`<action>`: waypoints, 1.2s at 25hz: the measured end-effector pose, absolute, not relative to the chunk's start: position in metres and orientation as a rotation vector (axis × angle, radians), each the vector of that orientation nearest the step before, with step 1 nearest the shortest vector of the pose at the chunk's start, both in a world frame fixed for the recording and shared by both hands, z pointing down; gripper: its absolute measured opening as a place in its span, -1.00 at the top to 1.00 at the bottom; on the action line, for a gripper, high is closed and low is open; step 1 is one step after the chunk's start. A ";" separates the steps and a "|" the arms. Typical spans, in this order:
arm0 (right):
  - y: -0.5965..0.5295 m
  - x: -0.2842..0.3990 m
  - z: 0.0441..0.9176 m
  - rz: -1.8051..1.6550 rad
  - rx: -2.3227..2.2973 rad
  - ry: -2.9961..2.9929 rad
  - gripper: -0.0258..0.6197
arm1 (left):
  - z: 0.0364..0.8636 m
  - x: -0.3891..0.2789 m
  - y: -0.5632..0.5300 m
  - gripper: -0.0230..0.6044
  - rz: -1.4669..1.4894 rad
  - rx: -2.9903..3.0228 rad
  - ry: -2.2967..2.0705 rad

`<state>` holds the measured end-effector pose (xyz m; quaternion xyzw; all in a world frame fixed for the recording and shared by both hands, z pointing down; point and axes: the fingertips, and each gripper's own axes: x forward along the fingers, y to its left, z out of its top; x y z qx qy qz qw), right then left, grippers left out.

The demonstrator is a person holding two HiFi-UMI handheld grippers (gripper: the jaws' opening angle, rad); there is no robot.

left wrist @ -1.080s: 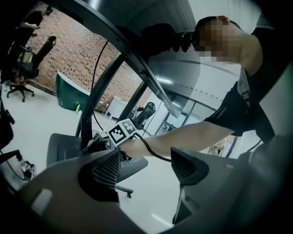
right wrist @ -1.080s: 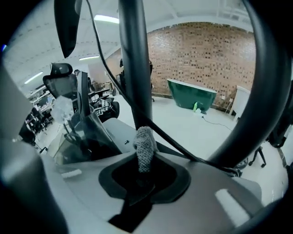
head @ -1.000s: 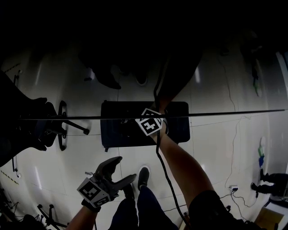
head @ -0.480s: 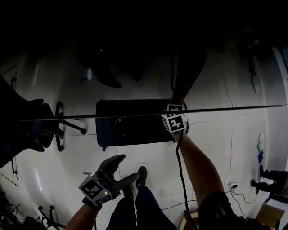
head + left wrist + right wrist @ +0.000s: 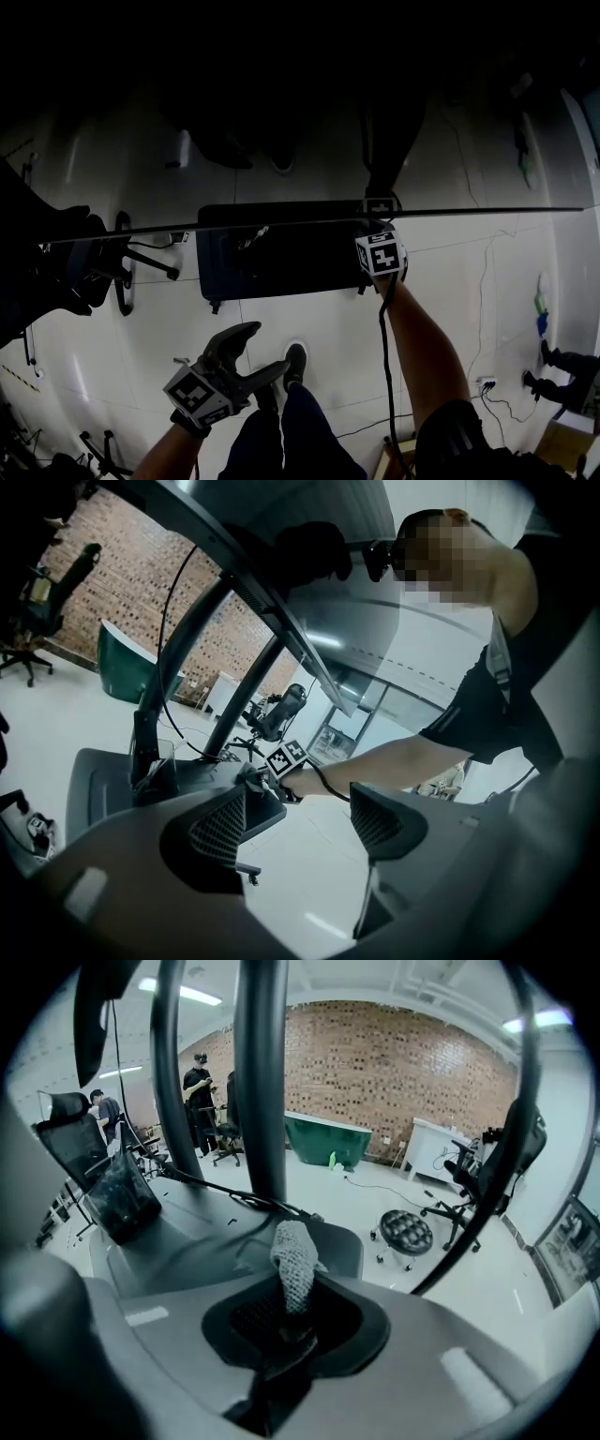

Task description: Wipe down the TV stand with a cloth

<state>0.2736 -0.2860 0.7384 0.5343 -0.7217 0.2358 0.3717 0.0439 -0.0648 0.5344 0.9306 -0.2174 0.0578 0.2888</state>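
The TV stand's dark flat base lies on the pale floor, and the TV's thin top edge crosses above it. My right gripper is at the base's right end, shut on a pale knit cloth that sticks up out of its jaws. Ahead of the cloth are the grey base and the stand's pole. My left gripper hangs open over the floor, well short of the base. Nothing is between its pads, and the right gripper's marker cube shows past them.
A dark mesh holder stands on the base's left part, with cables beside the pole. An office chair is left of the stand, and a round stool and another chair are to the right. People stand far back.
My right gripper has slid with the cloth from the base's middle to its right end. The left gripper has stayed almost still.
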 end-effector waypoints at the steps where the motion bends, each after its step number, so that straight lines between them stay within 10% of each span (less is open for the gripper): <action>1: -0.278 0.273 0.739 0.606 1.372 -1.848 0.73 | 0.533 0.043 -0.063 -0.26 0.152 2.488 -0.581; 17: -0.143 0.267 0.735 0.668 1.358 -1.821 0.73 | 0.496 0.019 -0.026 -0.26 0.138 2.551 -0.594; 30: -0.025 0.185 0.456 0.595 1.519 -2.269 0.73 | 0.384 -0.051 0.046 -0.25 0.120 2.657 -0.667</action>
